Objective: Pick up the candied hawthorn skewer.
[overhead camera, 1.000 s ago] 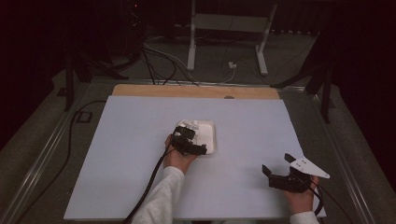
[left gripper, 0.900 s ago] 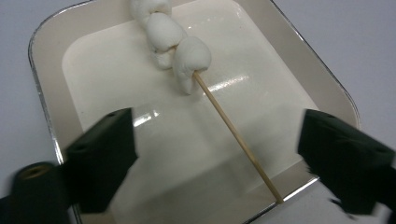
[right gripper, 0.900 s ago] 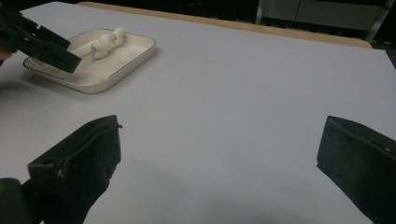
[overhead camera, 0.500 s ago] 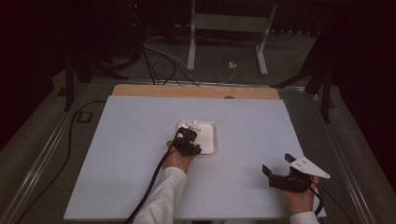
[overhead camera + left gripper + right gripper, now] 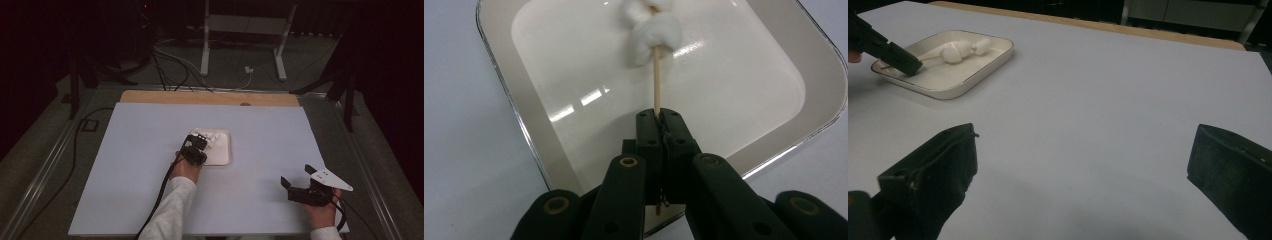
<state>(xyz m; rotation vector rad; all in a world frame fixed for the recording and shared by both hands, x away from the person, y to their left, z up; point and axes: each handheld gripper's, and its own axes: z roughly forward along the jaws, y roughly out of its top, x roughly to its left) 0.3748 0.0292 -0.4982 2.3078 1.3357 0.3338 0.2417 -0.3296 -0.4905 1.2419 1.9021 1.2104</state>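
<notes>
Nearest to us, at the near right of the worktop (image 5: 125,165), we see the right tongs (image 5: 298,176) resting low on the pale sheet with their jaws spread wide and nothing between them; in the right gripper view the two black jaws stand far apart over bare surface. Farther in, near the middle of the worktop, the left tongs (image 5: 196,146) reach over the near left edge of the cream tray (image 5: 226,156), a white sleeve (image 5: 170,212) trailing back toward us. In the left gripper view we find these tongs (image 5: 663,120) have just been closing and are now pressed together, pinching the bare near end of a thin wooden skewer (image 5: 656,85). The skewer runs away from the jaws into the tray (image 5: 549,150), and white marshmallows (image 5: 653,35) sit threaded on its far part, lying in the tray's far half. Beyond the pale sheet a strip of bare wood (image 5: 210,98) shows along the far edge
</notes>
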